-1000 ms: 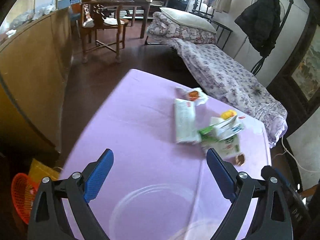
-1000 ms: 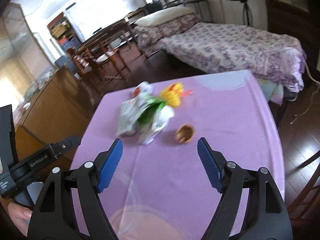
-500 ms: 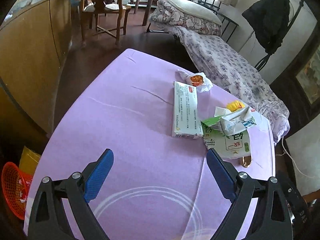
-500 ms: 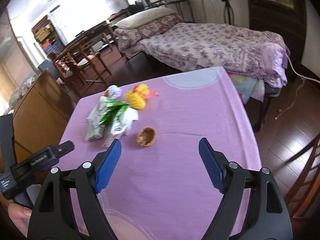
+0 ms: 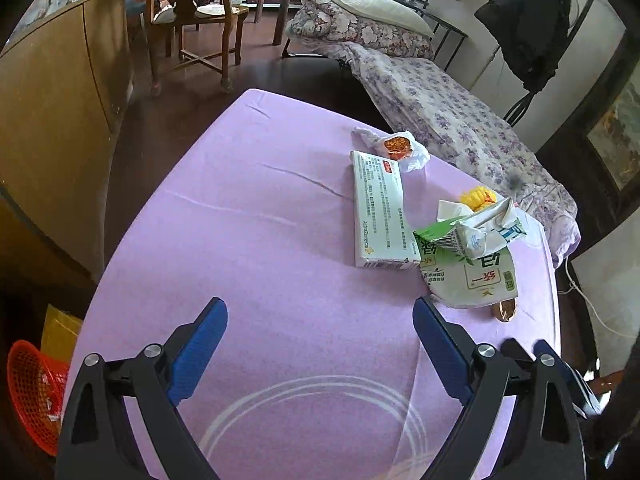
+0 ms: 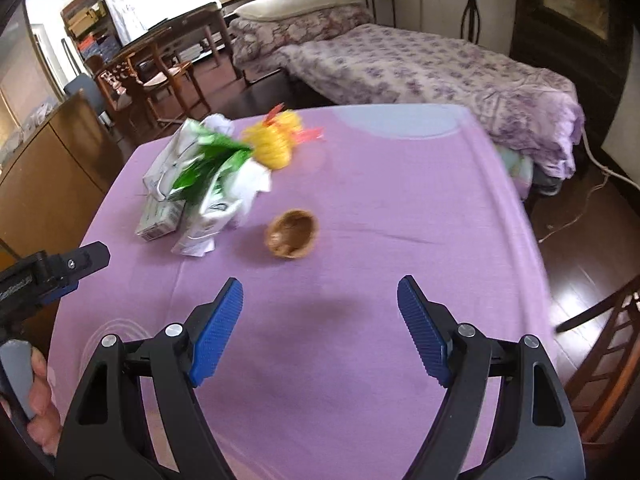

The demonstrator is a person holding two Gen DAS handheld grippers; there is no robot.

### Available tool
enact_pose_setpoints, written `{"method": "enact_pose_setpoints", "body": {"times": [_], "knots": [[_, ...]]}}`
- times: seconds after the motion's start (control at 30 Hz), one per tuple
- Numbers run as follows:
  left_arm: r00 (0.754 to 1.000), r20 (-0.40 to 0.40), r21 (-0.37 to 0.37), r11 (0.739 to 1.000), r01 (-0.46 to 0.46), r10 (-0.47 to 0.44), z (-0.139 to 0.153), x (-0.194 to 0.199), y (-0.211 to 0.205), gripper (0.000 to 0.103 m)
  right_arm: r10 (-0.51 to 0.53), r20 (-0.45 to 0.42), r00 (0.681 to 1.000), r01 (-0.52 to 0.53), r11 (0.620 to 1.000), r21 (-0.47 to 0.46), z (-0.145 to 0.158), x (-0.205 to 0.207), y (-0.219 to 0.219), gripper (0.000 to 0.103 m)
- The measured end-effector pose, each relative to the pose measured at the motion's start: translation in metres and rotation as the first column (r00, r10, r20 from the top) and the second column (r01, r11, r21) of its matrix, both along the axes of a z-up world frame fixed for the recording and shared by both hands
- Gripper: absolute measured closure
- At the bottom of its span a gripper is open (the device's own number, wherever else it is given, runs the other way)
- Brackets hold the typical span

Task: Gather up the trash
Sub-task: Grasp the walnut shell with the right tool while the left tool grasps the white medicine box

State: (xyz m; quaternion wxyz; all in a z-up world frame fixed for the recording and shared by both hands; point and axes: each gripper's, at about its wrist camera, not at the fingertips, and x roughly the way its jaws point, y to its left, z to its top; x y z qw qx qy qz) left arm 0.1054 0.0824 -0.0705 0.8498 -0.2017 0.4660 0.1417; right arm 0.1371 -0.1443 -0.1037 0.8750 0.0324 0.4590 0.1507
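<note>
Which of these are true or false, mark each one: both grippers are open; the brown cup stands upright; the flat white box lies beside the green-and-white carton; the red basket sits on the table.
1. Both the left gripper and right gripper are open: true.
2. The brown cup stands upright: false, it lies tipped on its side.
3. The flat white box lies beside the green-and-white carton: true.
4. The red basket sits on the table: false, it is down beside it.
</note>
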Motion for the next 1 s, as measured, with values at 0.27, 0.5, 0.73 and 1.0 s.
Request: {"method": "enact_pose_setpoints", "body": {"times": [0.27, 0.5, 0.73, 1.0], "knots": [[1.000, -0.005, 0.032, 0.999, 0.021, -0.021, -0.002, 0.004, 0.000, 0.011, -0.015, 0.045, 0.999, 0.018, 0.998, -0.064, -0.008, 0.019, 0.019, 0.033], [0.999, -0.010, 0.047, 0.998, 0.032, -0.031, -0.003, 0.006, -0.002, 0.011, -0.007, 0.016, 1.000, 0.007, 1.000, -0.004, -0.002, 0.024, 0.009, 0.070], [0.998, -0.012, 0.079, 0.995, 0.059, -0.058, -0.005, 0.008, -0.004, 0.012, -0.054, 0.032, 0.998, 0.052, 0.996, 0.070, 0.026, 0.003, -0.016, 0.070], [0.995, -0.036, 0.130, 0.987, 0.096, -0.092, -0.013, 0.012, -0.015, 0.013, -0.028, 0.046, 0.999, 0.025, 0.997, 0.074, 0.032, 0.001, -0.011, 0.070]]}}
